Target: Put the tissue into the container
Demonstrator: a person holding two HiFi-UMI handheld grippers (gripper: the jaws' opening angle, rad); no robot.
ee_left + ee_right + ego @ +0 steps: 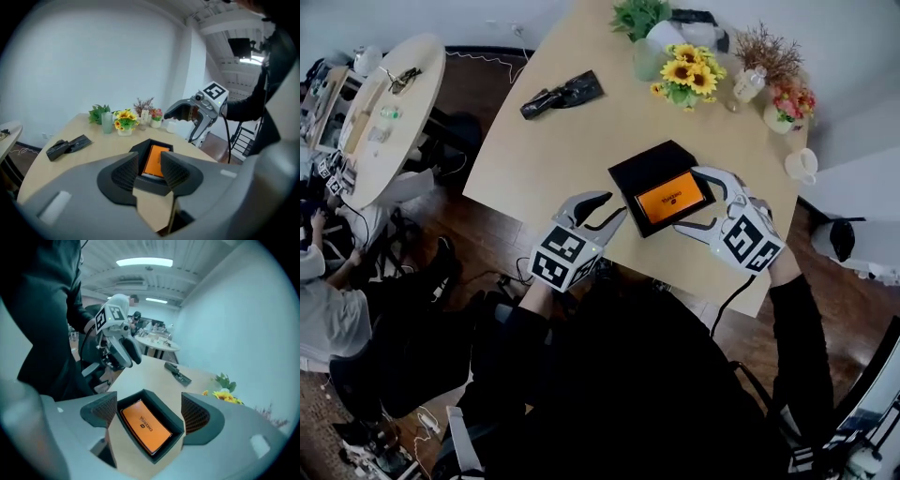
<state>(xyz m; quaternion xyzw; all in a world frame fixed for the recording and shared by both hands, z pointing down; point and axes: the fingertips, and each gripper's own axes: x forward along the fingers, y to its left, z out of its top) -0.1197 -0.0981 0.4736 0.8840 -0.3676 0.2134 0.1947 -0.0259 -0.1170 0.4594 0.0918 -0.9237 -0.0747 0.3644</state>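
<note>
A black open container [630, 174] lies near the front edge of the wooden table [581, 150], and an orange tissue pack [672, 198] lies flat inside it. My right gripper [701, 202] stands open at the container's right side. In the right gripper view the wide jaws of that gripper [149, 414] flank the container [164, 408] and the pack [144, 424] without touching. My left gripper [604, 209] is open just left of the container, nothing between its fingers. In the left gripper view the left gripper [150, 169] points at the pack [156, 161], and the right gripper [183, 111] hangs beyond it.
A sunflower vase [689, 77], a green plant [639, 17], a small bottle [748, 84], a pink flower pot [787, 106] and a white cup [802, 165] stand at the far right. A black object [562, 95] lies at the far left. A round table [384, 103] and a seated person [333, 314] are on the left.
</note>
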